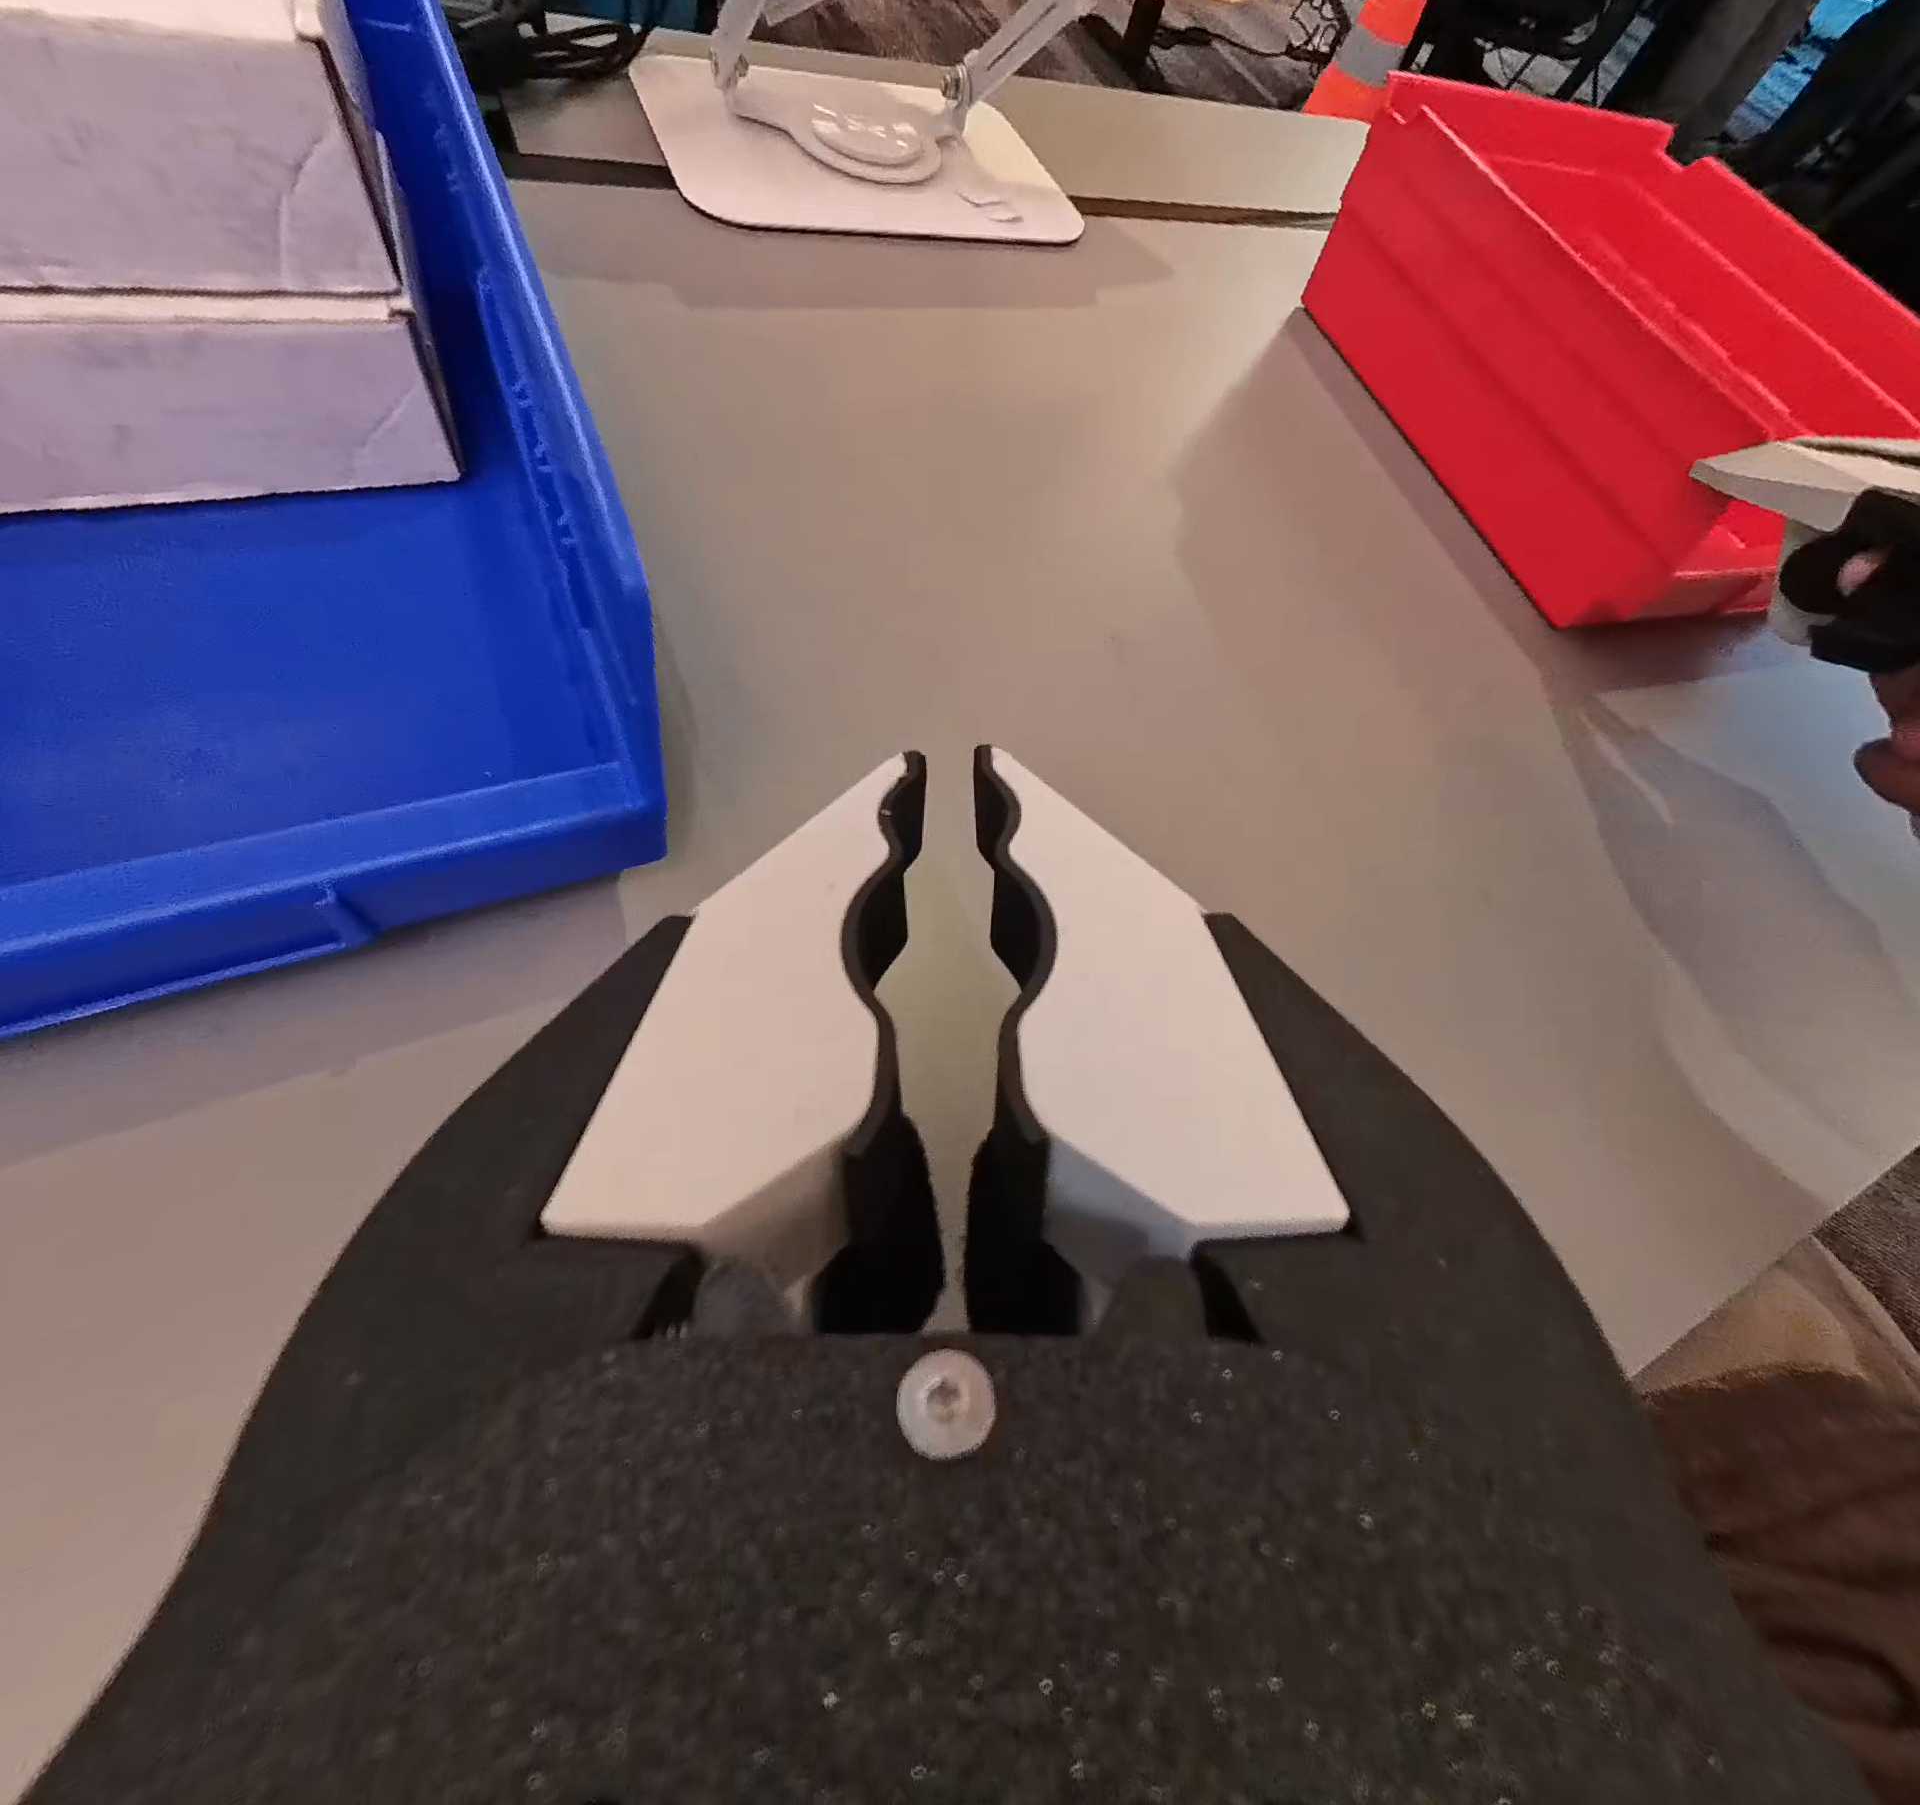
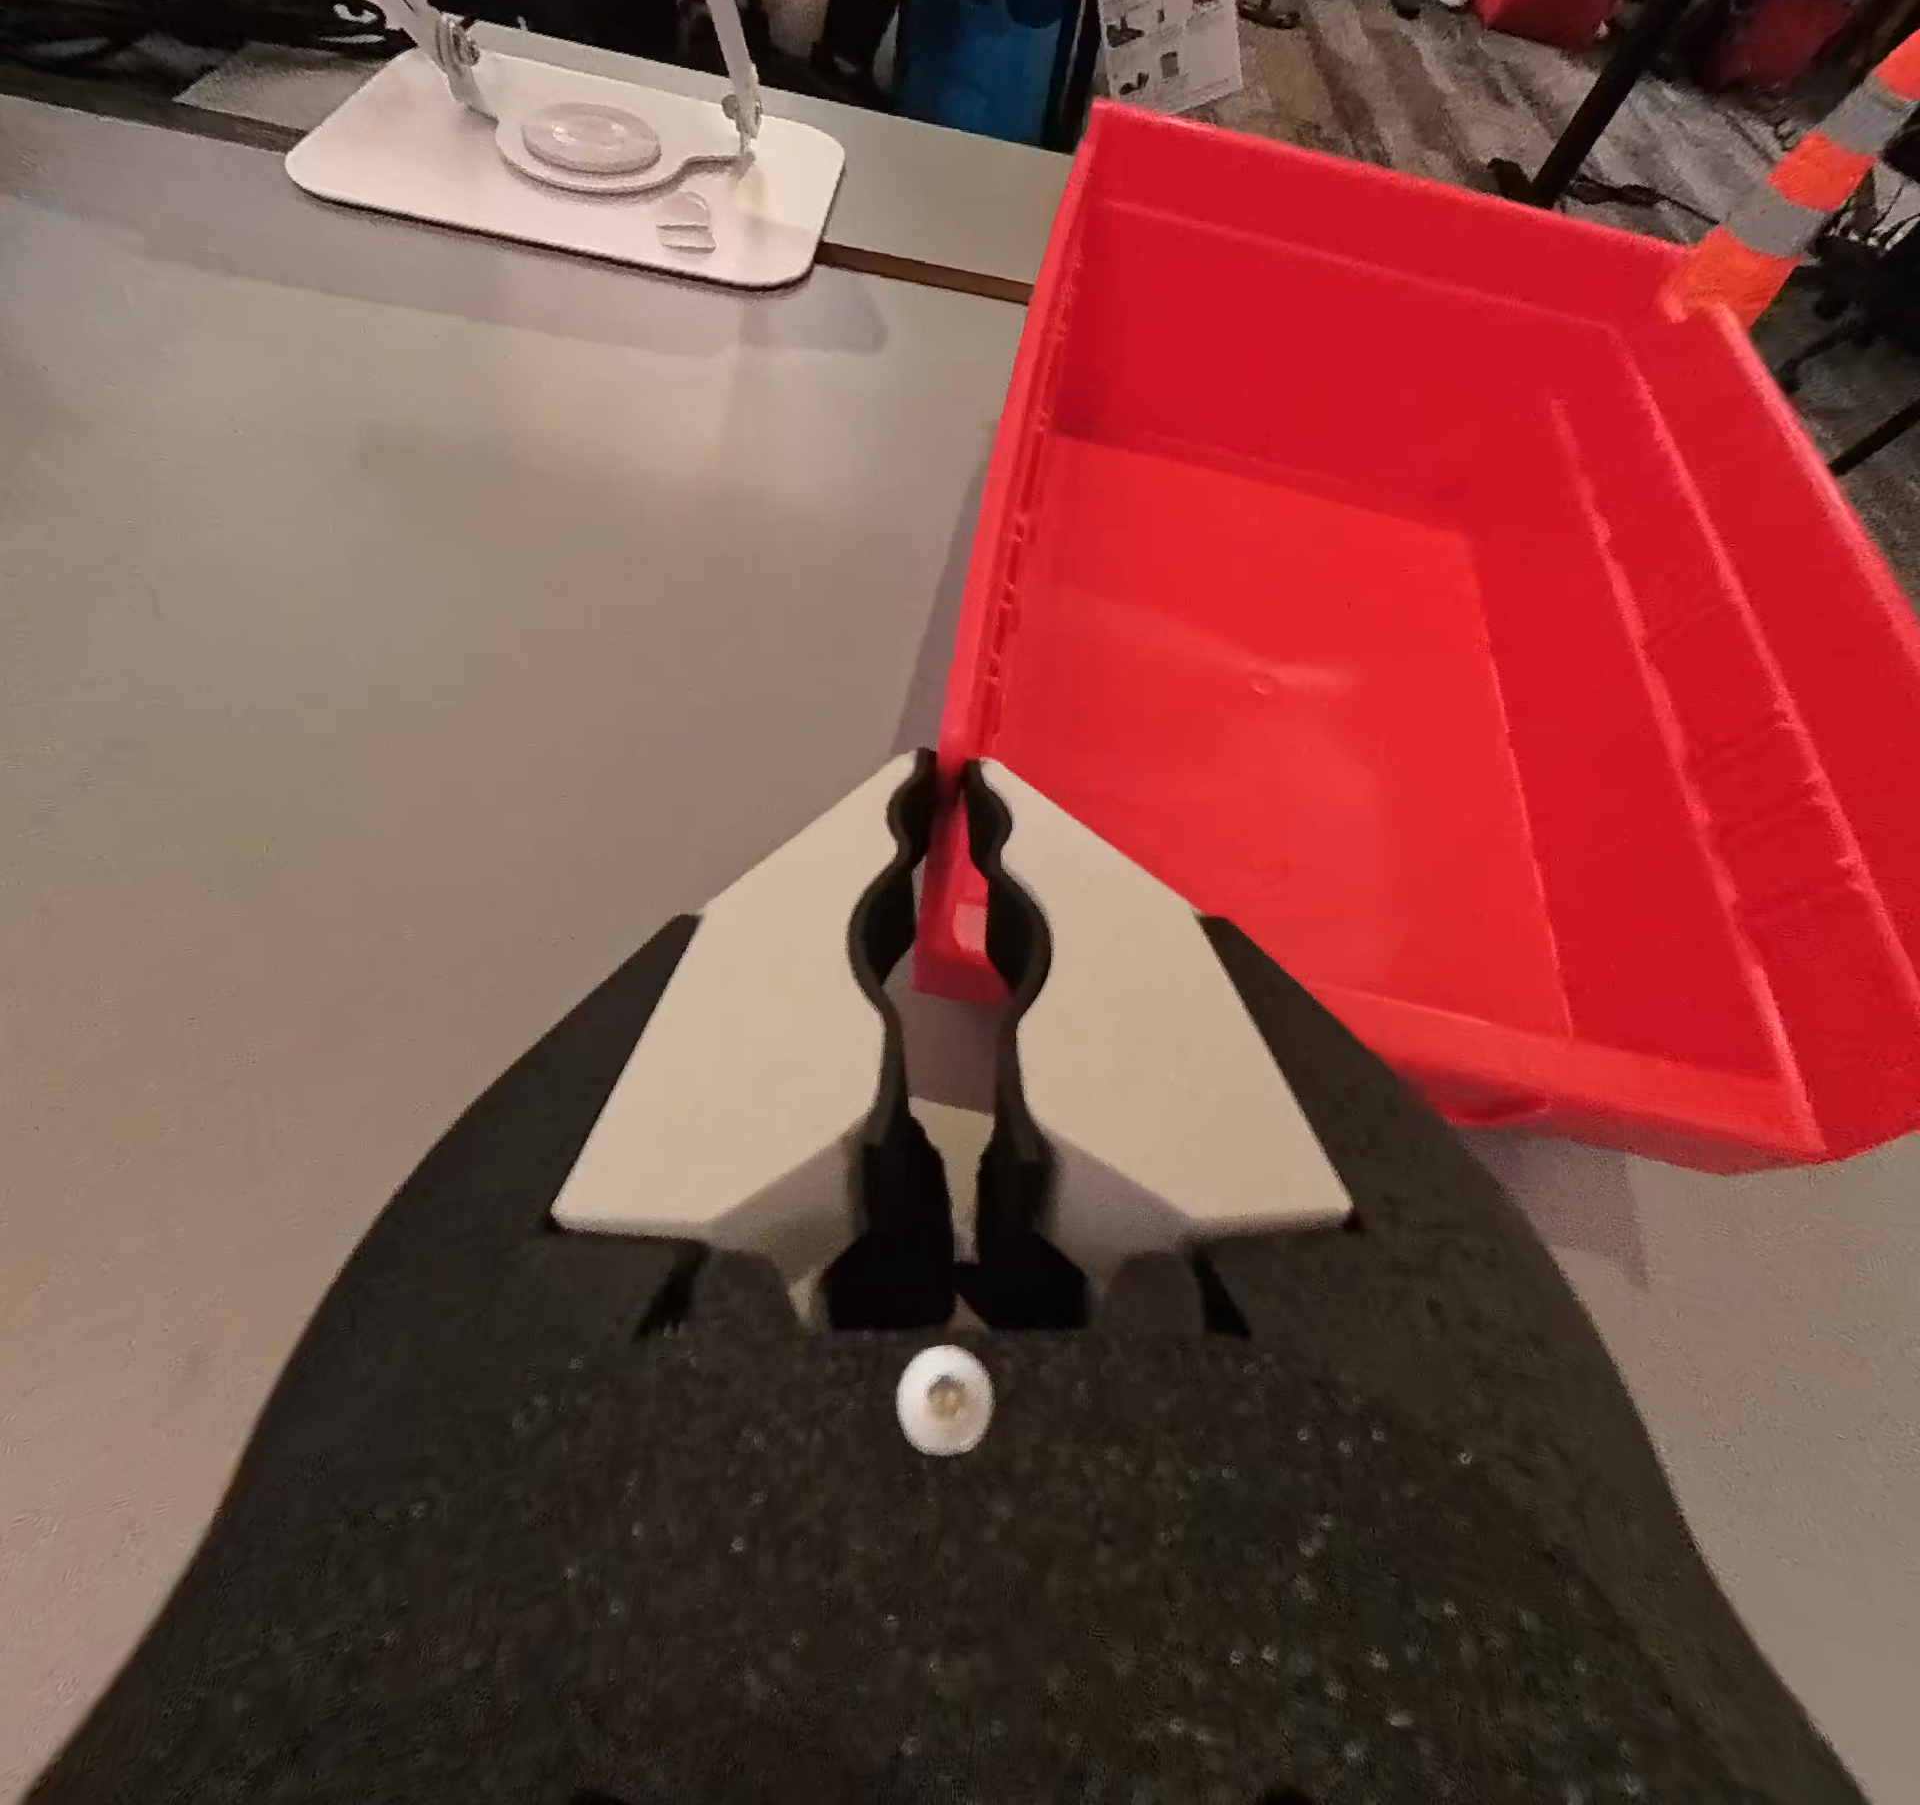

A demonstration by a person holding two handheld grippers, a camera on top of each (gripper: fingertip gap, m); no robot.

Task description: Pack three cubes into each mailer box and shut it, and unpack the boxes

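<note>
1. The two white cardboard mailer boxes [image 1: 197, 228] are lying stacked in the far part of the blue plastic bin [image 1: 540, 550], which is standing at the left of the grey table [image 1: 935, 529]. Both boxes are looking shut.
2. To the right of the blue bin, the left gripper [image 1: 948, 768] is hovering over the bare table. Its jaws are nearly closed, with only a thin gap, and they are holding nothing.
3. Further right of the blue bin, the red plastic bin [image 2: 1299, 675] is standing empty; no cubes are showing in any view.
4. The right gripper [image 2: 951, 779] is hovering over the near left corner of the red bin. Its jaws are almost together and they are gripping nothing.
5. I am judging the boxes as light and rather stiff, but the thin walls are probably denting easily and the smooth card may be slipping. Taking hold at a side edge, or at the front flap for opening, seems best.
6. Only the left wrist view is showing the boxes and the blue bin; only the right wrist view is showing the inside of the red bin.
</note>
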